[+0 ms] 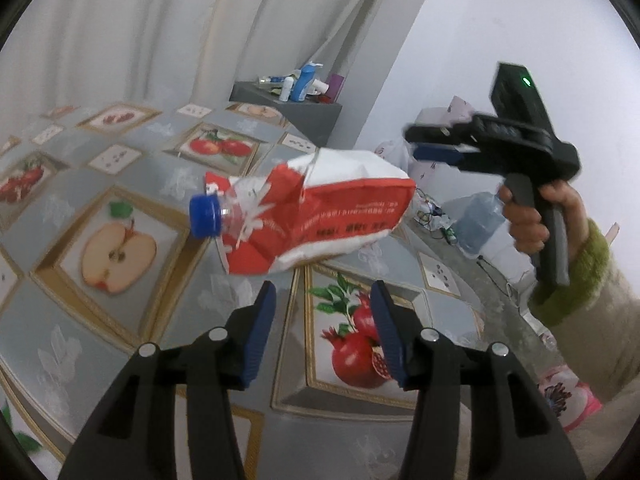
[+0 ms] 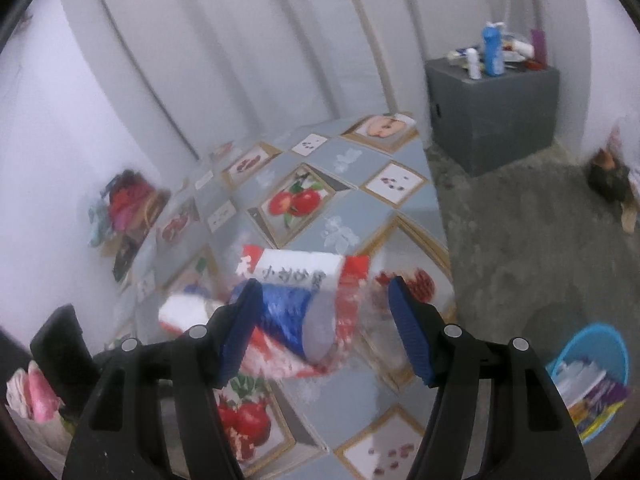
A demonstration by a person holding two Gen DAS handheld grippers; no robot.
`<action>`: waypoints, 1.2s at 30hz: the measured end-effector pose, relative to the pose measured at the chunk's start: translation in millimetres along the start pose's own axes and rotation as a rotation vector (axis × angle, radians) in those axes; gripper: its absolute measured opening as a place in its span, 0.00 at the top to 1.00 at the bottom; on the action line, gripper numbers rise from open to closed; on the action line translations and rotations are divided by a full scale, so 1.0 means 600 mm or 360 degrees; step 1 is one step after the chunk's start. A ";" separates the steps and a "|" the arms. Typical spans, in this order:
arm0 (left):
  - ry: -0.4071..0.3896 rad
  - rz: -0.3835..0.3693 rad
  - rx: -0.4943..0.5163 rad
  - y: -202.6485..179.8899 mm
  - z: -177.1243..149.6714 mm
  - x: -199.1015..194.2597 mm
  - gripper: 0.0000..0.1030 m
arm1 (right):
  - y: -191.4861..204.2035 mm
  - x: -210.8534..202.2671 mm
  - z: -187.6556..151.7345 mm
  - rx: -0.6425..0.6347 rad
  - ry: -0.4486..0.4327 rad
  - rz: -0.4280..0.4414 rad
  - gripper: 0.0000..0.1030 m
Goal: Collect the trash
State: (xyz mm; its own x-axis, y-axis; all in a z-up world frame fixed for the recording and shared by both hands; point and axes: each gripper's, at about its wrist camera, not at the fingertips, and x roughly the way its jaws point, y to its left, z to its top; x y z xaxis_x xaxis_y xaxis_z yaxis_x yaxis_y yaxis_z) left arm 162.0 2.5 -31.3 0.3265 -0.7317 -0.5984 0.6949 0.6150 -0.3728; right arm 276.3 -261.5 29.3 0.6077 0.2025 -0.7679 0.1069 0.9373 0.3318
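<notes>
Red-and-white crushed plastic bottle point(image 1: 308, 216), blue cap pointing left, is off the fruit-patterned desk point(image 1: 120, 160), just ahead of my left gripper point(image 1: 323, 300), whose fingers are spread and empty. My right gripper point(image 2: 324, 312) is also spread, the blurred bottle between its fingers; contact I cannot tell.

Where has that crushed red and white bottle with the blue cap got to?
In the left wrist view the crushed bottle is in mid-air above the fruit-print tablecloth, just beyond the open left gripper, with the right gripper up to its right.
</notes>
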 end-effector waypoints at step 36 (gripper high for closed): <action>-0.0048 -0.0008 -0.0359 0.041 -0.030 -0.034 0.68 | 0.069 0.003 -0.224 0.0596 0.0459 0.0352 0.39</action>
State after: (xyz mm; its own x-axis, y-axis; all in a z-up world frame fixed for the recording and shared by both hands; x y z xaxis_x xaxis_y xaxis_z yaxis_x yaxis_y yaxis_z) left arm 160.9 37.9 -41.2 0.3448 -0.7414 -0.5757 0.5370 0.6589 -0.5268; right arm 176.4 -184.3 -32.0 0.4116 0.5036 -0.7596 0.3071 0.7081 0.6358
